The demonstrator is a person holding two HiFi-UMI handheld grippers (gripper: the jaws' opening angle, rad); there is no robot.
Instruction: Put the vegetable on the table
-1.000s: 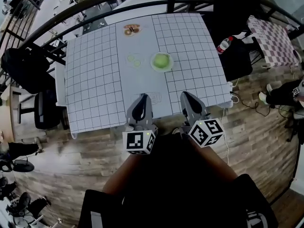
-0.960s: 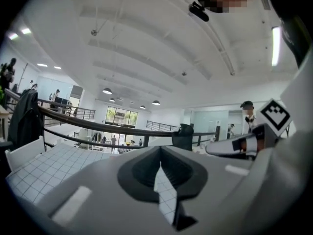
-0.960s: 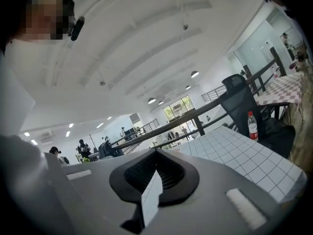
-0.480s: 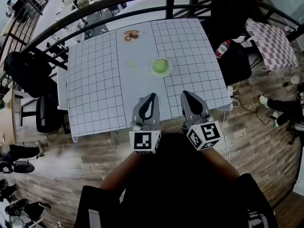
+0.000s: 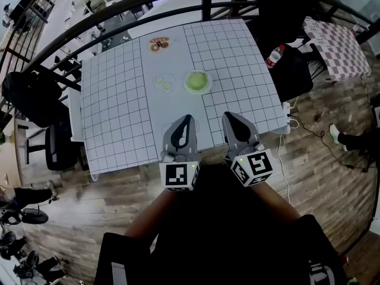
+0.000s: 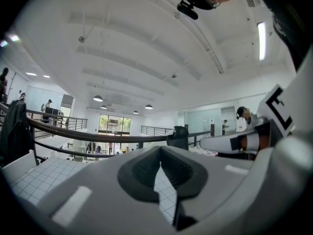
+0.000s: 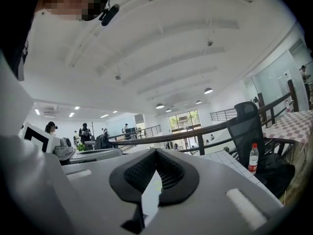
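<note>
While left gripper (image 5: 186,120), right gripper (image 5: 229,116) hang closed, vegetable (image 5: 196,81) lies at table (image 5: 119,100) centre.

A green vegetable (image 5: 198,81) sits mid-way along the gridded table (image 5: 113,111).

Matt pale table (image 5: 119,111) top printed with a fine grid, wood-plank floor (image 5: 332,159) with a dull sheen, dark metal railing (image 6: 84,132), smooth matt grey plastic shells on the left gripper (image 5: 186,119) and right gripper (image 5: 228,116), black ribbed rubbery pads (image 7: 139,176), checked cloth (image 5: 335,46), clear plastic bottle (image 7: 253,160).
</note>
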